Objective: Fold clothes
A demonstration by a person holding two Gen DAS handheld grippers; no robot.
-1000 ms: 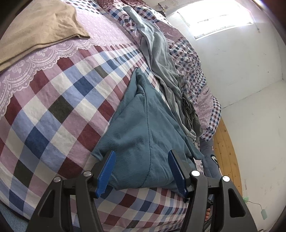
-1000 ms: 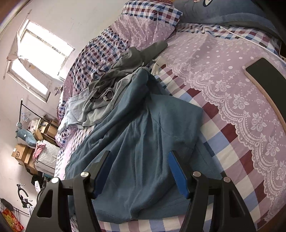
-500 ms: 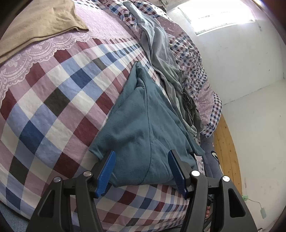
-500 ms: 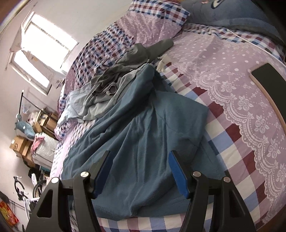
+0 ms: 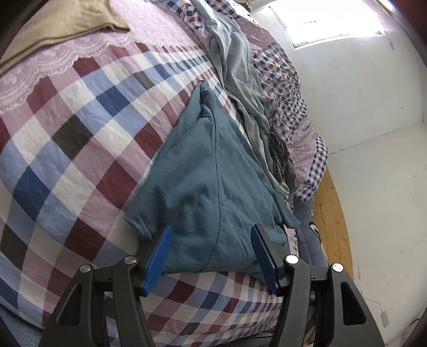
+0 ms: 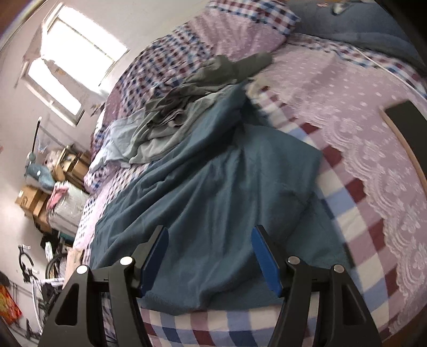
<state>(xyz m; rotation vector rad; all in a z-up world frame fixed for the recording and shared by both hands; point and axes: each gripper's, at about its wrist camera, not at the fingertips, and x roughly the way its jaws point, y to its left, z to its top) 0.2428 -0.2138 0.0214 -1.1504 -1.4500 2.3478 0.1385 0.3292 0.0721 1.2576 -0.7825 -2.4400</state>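
Teal fleece garment (image 5: 208, 192) lies spread on the checked bedspread (image 5: 80, 149), near the bed's front edge. Left tongs (image 5: 212, 235) and right tongs (image 6: 210, 237) both gape wide above its hem, gripping nothing. Beyond it, a crumpled grey garment (image 6: 170, 120), touching its far edge. Farther off, tan cloth (image 5: 61, 21); window (image 6: 69, 64).
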